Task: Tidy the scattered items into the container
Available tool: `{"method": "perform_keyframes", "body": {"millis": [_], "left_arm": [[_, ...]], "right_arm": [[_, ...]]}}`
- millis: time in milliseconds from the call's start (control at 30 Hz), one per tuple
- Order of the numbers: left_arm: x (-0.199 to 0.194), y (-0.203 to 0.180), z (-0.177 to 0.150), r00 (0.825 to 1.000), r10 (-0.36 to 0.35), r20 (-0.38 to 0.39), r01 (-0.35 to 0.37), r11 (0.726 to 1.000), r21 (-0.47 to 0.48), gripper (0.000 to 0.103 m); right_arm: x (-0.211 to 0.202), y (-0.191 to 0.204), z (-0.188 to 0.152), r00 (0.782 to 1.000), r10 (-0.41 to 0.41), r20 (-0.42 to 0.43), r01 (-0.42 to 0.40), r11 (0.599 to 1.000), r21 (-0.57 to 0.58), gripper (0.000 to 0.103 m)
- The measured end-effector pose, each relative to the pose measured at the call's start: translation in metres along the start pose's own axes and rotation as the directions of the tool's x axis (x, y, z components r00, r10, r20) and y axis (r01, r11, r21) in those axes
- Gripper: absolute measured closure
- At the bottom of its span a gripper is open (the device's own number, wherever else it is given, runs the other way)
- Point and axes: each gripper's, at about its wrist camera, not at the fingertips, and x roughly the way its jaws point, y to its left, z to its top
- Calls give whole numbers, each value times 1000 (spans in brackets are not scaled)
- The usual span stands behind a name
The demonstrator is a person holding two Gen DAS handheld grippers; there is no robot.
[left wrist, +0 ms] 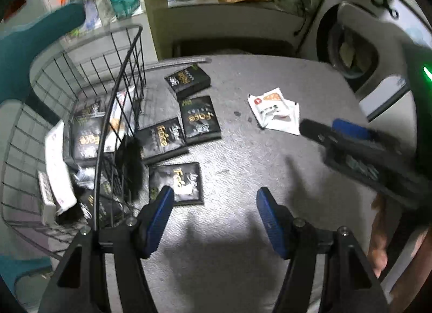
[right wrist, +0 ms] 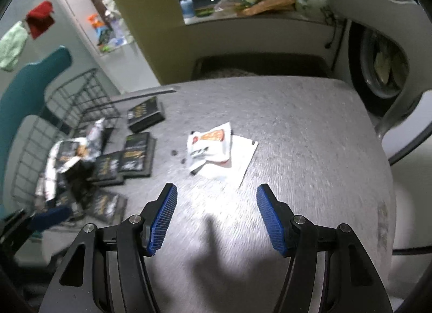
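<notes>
- Step in hand: reaching, left gripper [left wrist: 213, 199] and right gripper [right wrist: 216, 197] both with jaws spread, empty.
- Black packet [left wrist: 175, 183] at eleven o'clock of left gripper; white sachets [right wrist: 213, 148] at twelve o'clock of right gripper.
- Next: straddle each, pinch, carry to wire basket [left wrist: 118, 75].

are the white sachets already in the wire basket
No, the white sachets lie on the grey table, well apart from the wire basket at its left edge.

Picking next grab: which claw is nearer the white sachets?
Right. The right claw hangs open just short of the white sachets, facing them; the left claw sits over by the black packets, beside the wire basket.
</notes>
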Motion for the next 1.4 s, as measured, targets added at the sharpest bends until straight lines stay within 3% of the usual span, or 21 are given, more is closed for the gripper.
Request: {"method": "perform_keyframes", "body": {"millis": [100, 267, 400, 433, 467, 533, 567, 667, 833, 1033, 1133, 1267, 1400], "left_arm": [[5, -4, 2, 1000, 30, -6, -30, 999, 27, 34], [11, -3, 1, 999, -24, -42, 25, 1000, 11, 34], [19, -2, 1, 999, -5, -49, 5, 1000, 3, 34], [23, -1, 2, 998, 0, -55, 0, 1000, 0, 34], [26, 0, 3, 998, 4, -57, -4, 1000, -5, 34], [34, 1, 4, 998, 15, -62, -15, 1000, -11, 34], [38, 1, 5, 998, 24, -65, -24, 1000, -9, 34], [53, 2, 7, 995, 62, -75, -63, 998, -5, 34], [64, -2, 4, 994, 59, -94, -59, 998, 2, 34], [62, -26, 2, 996, 8, -87, -4, 999, 39, 34], [59, -30, 2, 997, -20, -80, 23, 999, 36, 39], [48, -24, 0, 997, 76, -34, -75, 997, 29, 39], [33, -19, -11, 998, -29, -63, 29, 1000, -10, 38]], "right_arm": [[29, 6, 15, 999, -36, -10, 36, 999, -21, 41], [61, 21, 40, 999, -46, -20, 45, 997, -56, 42], [86, 30, 46, 992, -101, -71, 94, 991, -92, 42], [91, 29, 44, 991, -97, -87, 89, 992, -91, 44], [92, 29, 42, 990, -110, -85, 101, 990, -100, 53], [88, 28, 38, 986, -152, -67, 143, 982, -121, 72], [86, 25, 37, 989, -134, -70, 126, 986, -108, 76], [79, 13, 34, 993, -85, -87, 80, 995, -66, 78], [67, -2, 26, 994, -65, -86, 63, 997, -34, 80], [42, -10, 15, 996, -64, -60, 65, 998, 15, 80], [26, -18, 11, 997, -76, -29, 77, 996, 40, 80], [19, -17, 15, 999, -50, -15, 50, 998, 45, 80], [20, 6, 20, 1000, 1, -27, -1, 1000, -13, 79]]}}
